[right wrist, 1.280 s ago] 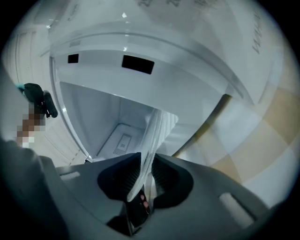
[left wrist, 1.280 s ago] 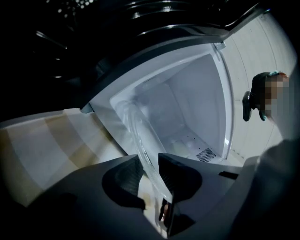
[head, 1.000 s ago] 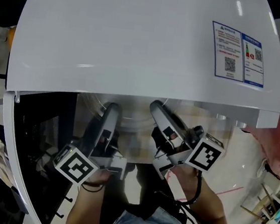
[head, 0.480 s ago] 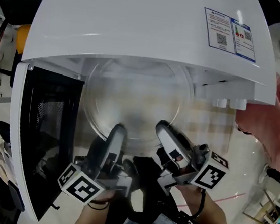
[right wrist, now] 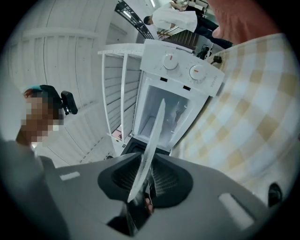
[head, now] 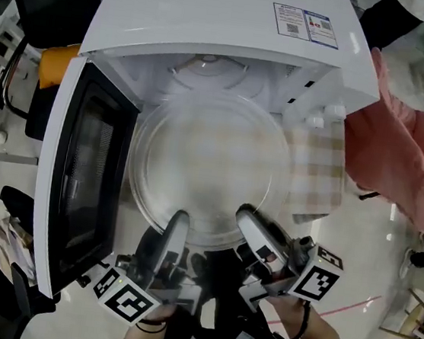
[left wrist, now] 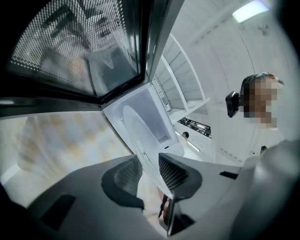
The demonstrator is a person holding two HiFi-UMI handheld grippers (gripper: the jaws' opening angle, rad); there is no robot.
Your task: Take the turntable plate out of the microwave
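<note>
While the left gripper [head: 177, 226] and right gripper [head: 249, 218] clamp its near rim (fingers [head: 256, 232] narrowed), the glass turntable plate [head: 206, 156] hangs before the open microwave [head: 215, 19].

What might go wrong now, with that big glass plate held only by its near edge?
1. The glass plate is pinched only at its near rim by the left tool and the right tool, so it could slip out and shatter.
2. Its left edge lies close to the open microwave door, which it might knock.
3. If the two tools twist unevenly, the glass could crack.
</note>
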